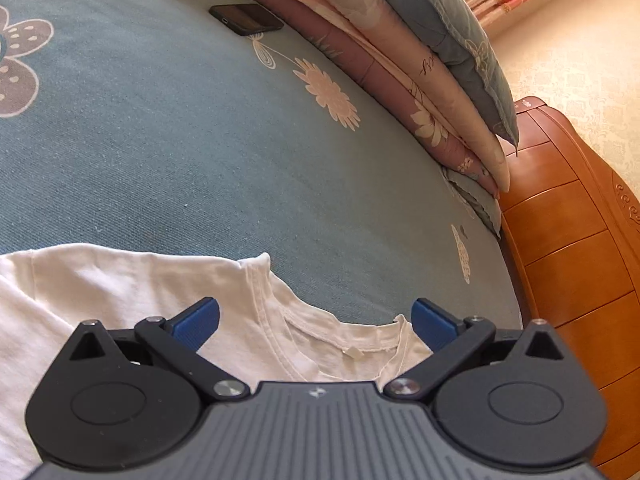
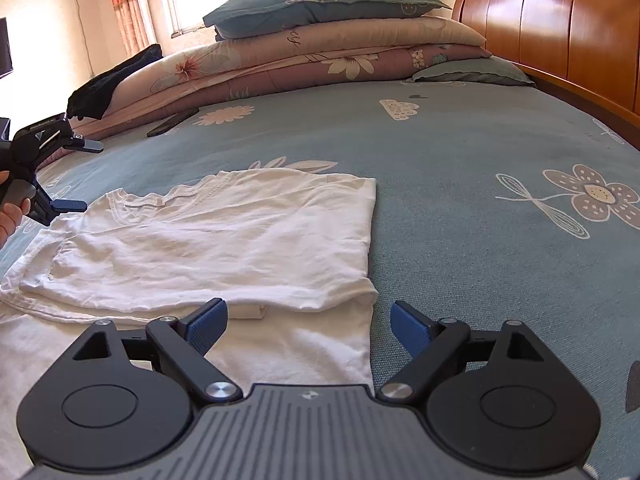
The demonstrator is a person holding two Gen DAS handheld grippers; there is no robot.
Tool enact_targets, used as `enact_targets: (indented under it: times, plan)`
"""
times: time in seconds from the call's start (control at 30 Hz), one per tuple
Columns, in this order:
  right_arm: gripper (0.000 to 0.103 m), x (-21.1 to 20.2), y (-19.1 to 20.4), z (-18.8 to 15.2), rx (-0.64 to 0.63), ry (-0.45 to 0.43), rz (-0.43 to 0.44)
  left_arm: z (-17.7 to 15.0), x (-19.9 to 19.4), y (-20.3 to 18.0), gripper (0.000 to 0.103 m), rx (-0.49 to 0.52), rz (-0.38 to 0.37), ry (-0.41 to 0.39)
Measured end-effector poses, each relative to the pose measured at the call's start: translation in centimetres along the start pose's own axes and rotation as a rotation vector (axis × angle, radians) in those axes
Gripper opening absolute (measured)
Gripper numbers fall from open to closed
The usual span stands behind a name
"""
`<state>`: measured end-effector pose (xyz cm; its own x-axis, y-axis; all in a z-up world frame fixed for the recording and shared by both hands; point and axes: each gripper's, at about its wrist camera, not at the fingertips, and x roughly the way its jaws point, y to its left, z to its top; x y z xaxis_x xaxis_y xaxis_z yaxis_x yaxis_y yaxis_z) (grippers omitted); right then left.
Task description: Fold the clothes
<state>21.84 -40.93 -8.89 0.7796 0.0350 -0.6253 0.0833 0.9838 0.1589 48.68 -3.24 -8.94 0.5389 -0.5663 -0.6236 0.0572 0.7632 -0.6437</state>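
1. The white T-shirt (image 2: 224, 236) lies partly folded on the bed (image 2: 460, 152), in the lower left and centre of the right wrist view, its upper layer doubled over a lower layer that runs under the camera.
2. Its right-hand folded edge runs straight down the middle of that frame; right of it the teal flowered sheet is bare out to the wooden headboard (image 2: 560, 24) at upper right.
3. In the left wrist view the shirt's neckline (image 1: 320, 336) sits at bottom centre, and above it the sheet lies open up to a dark phone (image 1: 246, 19) near the top centre.
4. The stack of folded quilts (image 2: 304, 60), topped with a teal pillow (image 2: 320, 4), closes the far side of the bed; a dark garment (image 2: 108, 80) hangs over its left end.
5. The right hand-held gripper (image 2: 308, 324) sits at the bottom of its own frame with its blue pads spread wide, straddling the shirt's lower right corner and gripping nothing.
6. The left hand-held gripper (image 1: 316, 320) is likewise spread apart over the collar, with cloth below the gap and no pad pressing on it; it also shows at the left edge of the right wrist view, held in a hand (image 2: 12, 216).
7. No containers are in view.
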Motion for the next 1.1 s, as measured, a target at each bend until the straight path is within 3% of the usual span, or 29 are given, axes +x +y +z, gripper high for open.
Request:
enact_targets:
  times: [0.2,0.3,0.43,0.57,0.73,0.97,1.1]
  plan:
    - [0.092,0.4,0.3,-0.2,-0.03,0.012,-0.015,1.3,3.4,-0.1,0.102,-0.026,0.007,-0.047]
    - [0.092,0.6,0.2,-0.1,-0.022,0.017,-0.015,2.1,3.1,-0.9,0.101,-0.013,0.031,-0.046]
    - [0.092,0.3,0.2,-0.1,-0.026,0.009,-0.013,1.7,0.8,-1.3,0.102,-0.018,-0.015,-0.077]
    - [0.092,0.1,0.2,-0.1,-0.027,-0.001,-0.012,0.8,1.4,-1.6,0.102,0.009,-0.017,-0.029]
    - [0.092,0.3,0.1,-0.2,-0.029,0.008,-0.019,1.4,3.9,-1.1,0.102,-0.017,0.048,-0.054]
    - [0.092,0.2,0.1,0.0,-0.02,0.002,-0.012,2.7,-1.0,-1.7,0.102,0.0,0.035,-0.105]
    - [0.092,-0.2,0.2,0.0,-0.021,-0.01,-0.007,2.7,-3.2,-0.1,0.102,-0.004,0.074,-0.06]
